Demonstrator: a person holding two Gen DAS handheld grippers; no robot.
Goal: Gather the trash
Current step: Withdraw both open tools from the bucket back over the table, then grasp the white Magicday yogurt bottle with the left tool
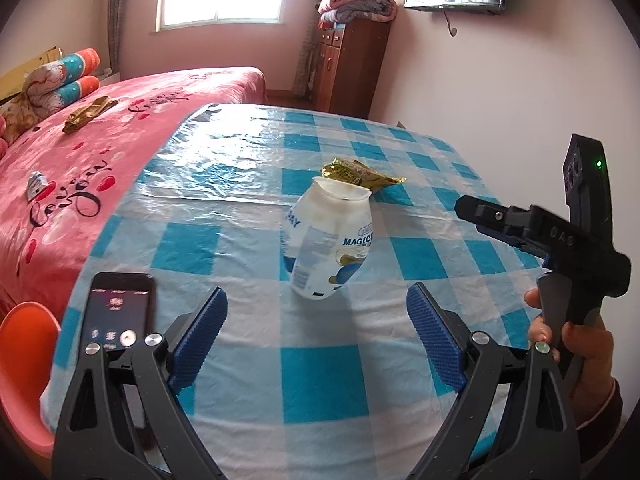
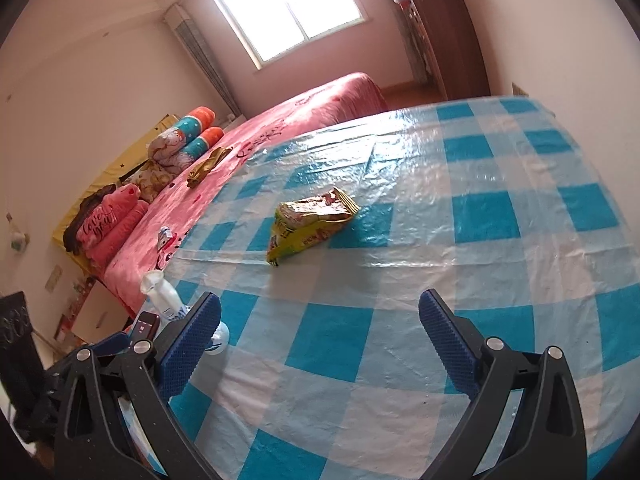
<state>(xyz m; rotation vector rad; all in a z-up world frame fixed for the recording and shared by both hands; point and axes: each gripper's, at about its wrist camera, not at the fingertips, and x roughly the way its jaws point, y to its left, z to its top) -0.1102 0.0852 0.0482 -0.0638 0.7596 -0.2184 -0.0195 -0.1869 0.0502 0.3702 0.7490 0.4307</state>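
A squashed white plastic bottle (image 1: 330, 240) with a blue label lies on the blue-checked tablecloth (image 1: 320, 364). A crumpled yellow-green snack wrapper (image 1: 358, 174) lies just behind it. My left gripper (image 1: 318, 340) is open and empty, a short way in front of the bottle. My right gripper (image 2: 320, 344) is open and empty, with the wrapper (image 2: 310, 222) ahead of it on the cloth (image 2: 440, 240). The bottle (image 2: 164, 300) shows partly behind its left finger. The right gripper also shows in the left wrist view (image 1: 472, 210), held in a hand at the right.
A black phone (image 1: 116, 308) lies on the table's near-left corner. A pink bed (image 1: 100, 168) stands left of the table with a gold wrapper (image 1: 86, 114) and a small white packet (image 1: 36, 184) on it. An orange chair (image 1: 24, 364) is at the near left.
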